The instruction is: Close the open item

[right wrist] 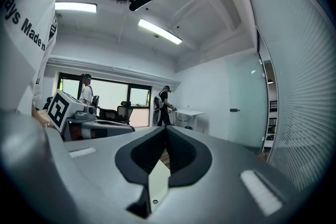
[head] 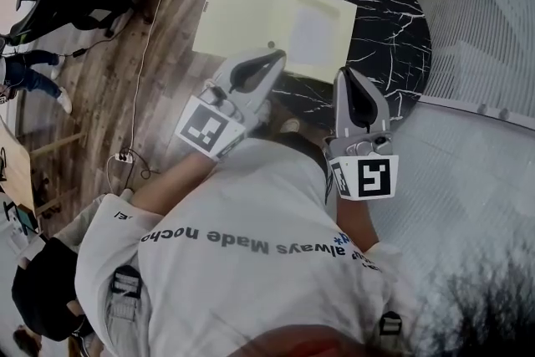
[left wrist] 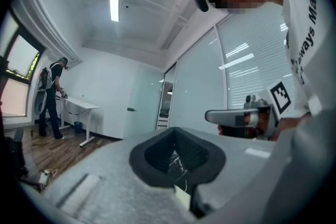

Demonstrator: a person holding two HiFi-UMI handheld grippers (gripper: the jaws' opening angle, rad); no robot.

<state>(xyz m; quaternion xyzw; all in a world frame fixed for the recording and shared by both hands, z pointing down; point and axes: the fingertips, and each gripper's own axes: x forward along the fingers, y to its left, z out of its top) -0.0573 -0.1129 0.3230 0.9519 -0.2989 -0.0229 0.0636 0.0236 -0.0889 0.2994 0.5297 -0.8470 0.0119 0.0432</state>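
Overhead, the head view shows a yellow folder point(head: 242, 17) lying open and flat on a round black marble table point(head: 384, 4), with a white sheet point(head: 316, 31) on its right leaf. The folder's left leaf overhangs the table edge above the wooden floor point(head: 100, 88). The left gripper point(head: 280, 54) points at the folder's near edge, jaws together, its tip just at that edge. The right gripper point(head: 344, 71) points at the folder's near right corner, jaws likewise together; whether either tip touches the folder cannot be told from this view. Each gripper carries a marker cube toward the person, the left cube point(head: 206, 128) and the right cube point(head: 368, 177). Next, the left gripper view shows the left gripper point(left wrist: 176, 129) with its jaws closed at the tip and nothing clamped between them. Marble point(left wrist: 178, 165) and a small yellow piece of the folder point(left wrist: 182, 198) show through the opening behind the tip. The right gripper point(left wrist: 210, 115) appears at the right, level and closed. Finally, the right gripper view shows the right gripper point(right wrist: 164, 128) with its jaws closed at the tip. A pale yellow strip of the folder point(right wrist: 157, 183) shows through the opening below the tip. The left gripper point(right wrist: 128, 126) appears at the left.
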